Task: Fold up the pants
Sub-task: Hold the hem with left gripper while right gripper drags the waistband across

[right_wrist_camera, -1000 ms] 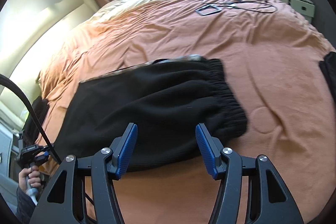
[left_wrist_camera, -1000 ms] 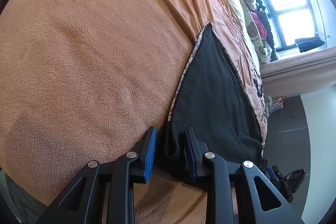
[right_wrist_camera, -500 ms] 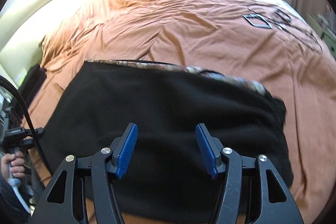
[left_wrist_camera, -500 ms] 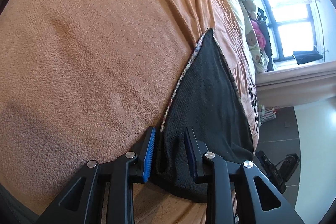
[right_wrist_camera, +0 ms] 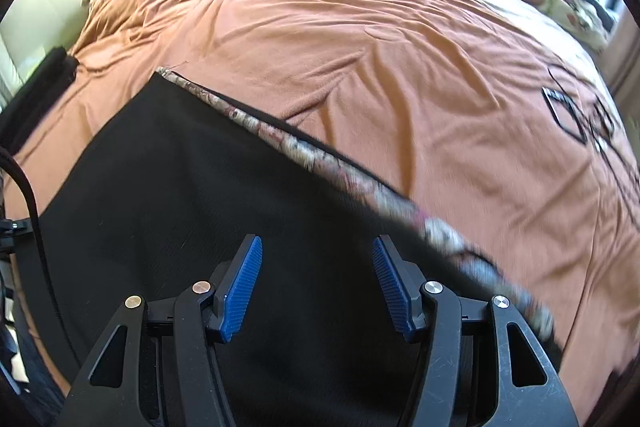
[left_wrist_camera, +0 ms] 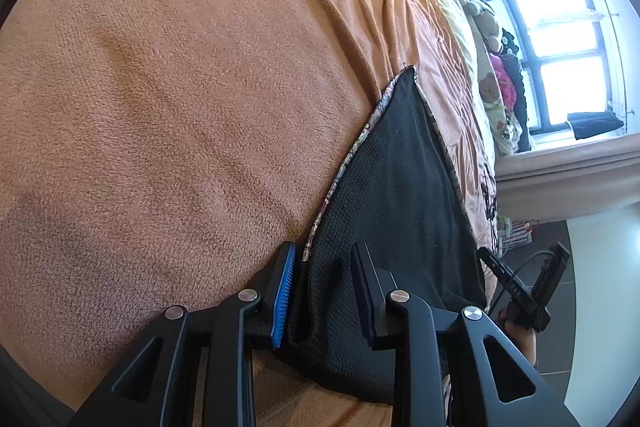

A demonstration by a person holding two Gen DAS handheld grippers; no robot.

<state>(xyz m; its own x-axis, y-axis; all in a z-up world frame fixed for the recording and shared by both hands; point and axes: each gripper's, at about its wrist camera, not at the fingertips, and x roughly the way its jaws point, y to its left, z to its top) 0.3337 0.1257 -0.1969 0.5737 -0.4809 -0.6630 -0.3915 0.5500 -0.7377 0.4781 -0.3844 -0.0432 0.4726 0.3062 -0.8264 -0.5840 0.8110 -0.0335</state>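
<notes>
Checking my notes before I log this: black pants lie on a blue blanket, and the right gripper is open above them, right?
Not quite: the blanket is orange, not blue, as the right wrist view shows. The rest holds: the black pants lie on it and the right gripper is open above them.

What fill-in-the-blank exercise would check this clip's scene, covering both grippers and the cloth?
1. The black knit pants lie on an ____ fleece blanket.
2. The right gripper has its jaws ____, over the pants.
3. The left gripper has a fold of the ____ between its jaws.
4. A ____ trim runs along the pants' edge.

Missing words: orange; open; pants; patterned
</notes>
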